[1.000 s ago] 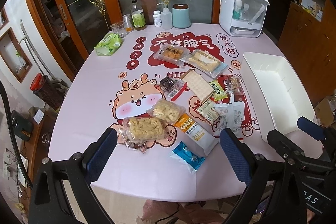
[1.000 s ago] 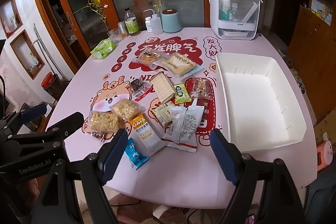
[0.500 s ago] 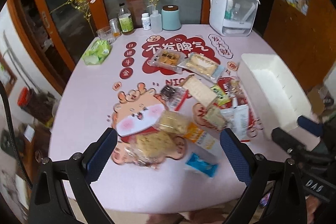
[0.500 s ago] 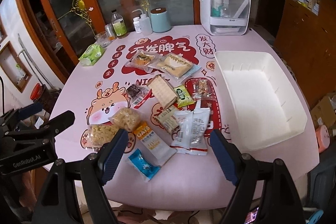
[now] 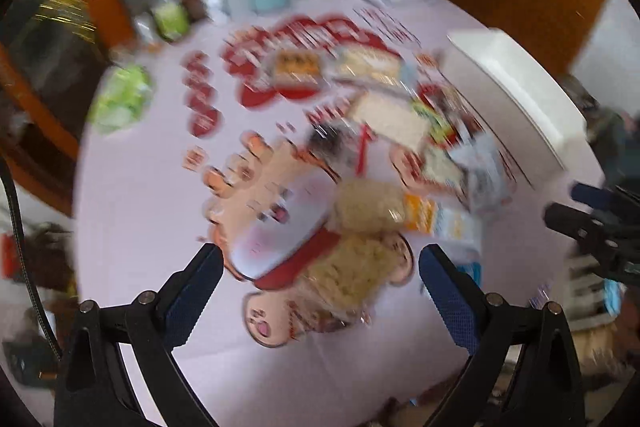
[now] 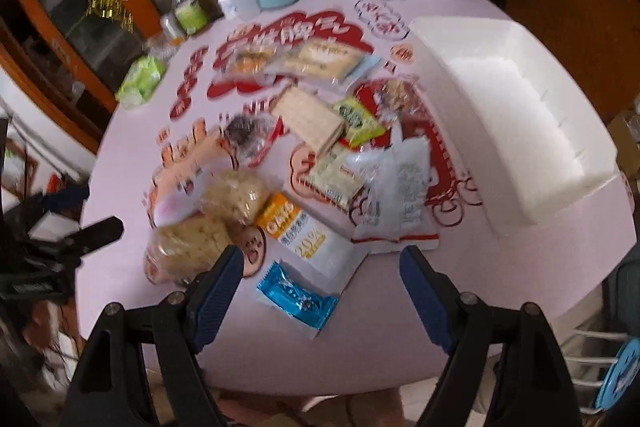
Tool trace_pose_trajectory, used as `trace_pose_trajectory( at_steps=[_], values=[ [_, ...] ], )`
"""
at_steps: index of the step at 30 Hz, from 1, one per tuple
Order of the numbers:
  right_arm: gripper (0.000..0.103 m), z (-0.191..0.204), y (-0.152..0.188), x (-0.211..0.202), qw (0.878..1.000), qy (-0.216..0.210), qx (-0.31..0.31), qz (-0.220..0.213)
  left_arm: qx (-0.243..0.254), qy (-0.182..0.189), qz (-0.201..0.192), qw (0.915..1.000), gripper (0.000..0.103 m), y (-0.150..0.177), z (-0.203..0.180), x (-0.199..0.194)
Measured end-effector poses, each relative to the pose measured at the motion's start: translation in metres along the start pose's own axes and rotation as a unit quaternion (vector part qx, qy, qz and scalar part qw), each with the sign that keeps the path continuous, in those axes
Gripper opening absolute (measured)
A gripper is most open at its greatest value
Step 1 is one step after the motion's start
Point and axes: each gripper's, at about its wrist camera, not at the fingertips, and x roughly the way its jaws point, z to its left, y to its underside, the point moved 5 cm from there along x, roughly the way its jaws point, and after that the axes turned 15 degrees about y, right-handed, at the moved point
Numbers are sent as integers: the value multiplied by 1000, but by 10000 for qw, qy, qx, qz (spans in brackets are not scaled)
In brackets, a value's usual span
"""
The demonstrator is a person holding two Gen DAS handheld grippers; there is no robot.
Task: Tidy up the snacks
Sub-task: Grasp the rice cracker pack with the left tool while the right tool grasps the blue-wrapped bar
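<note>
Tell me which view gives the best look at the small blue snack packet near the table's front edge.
The right wrist view: the blue snack packet lies whole and fairly sharp between the open jaws. In the left wrist view only a blurred blue sliver peeks out beside one finger of the left gripper, too smeared to read.

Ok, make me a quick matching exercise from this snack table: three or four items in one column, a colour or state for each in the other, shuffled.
Things:
1. white bin
2. foil snack packet
3. tissue pack
4. right gripper

Colour or state:
A. green
B. open, holding nothing
C. empty
D. blue

Pairs: 1-C, 2-D, 3-A, 4-B
</note>
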Motion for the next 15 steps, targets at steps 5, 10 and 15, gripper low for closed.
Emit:
trace_pose_trajectory(
  at_steps=[5,10,15],
  values=[
    [73,20,26,33,9989,-179,-379,208,459,644,517,9955,98,12,3,34],
    [69,34,47,58,9952,-392,-837,313,638,970,1021,9880,98,27,-2,67],
    [68,41,54,72,9885,-566,-1355,349,672,1122,1411,9813,98,32,1,99]
  ],
)
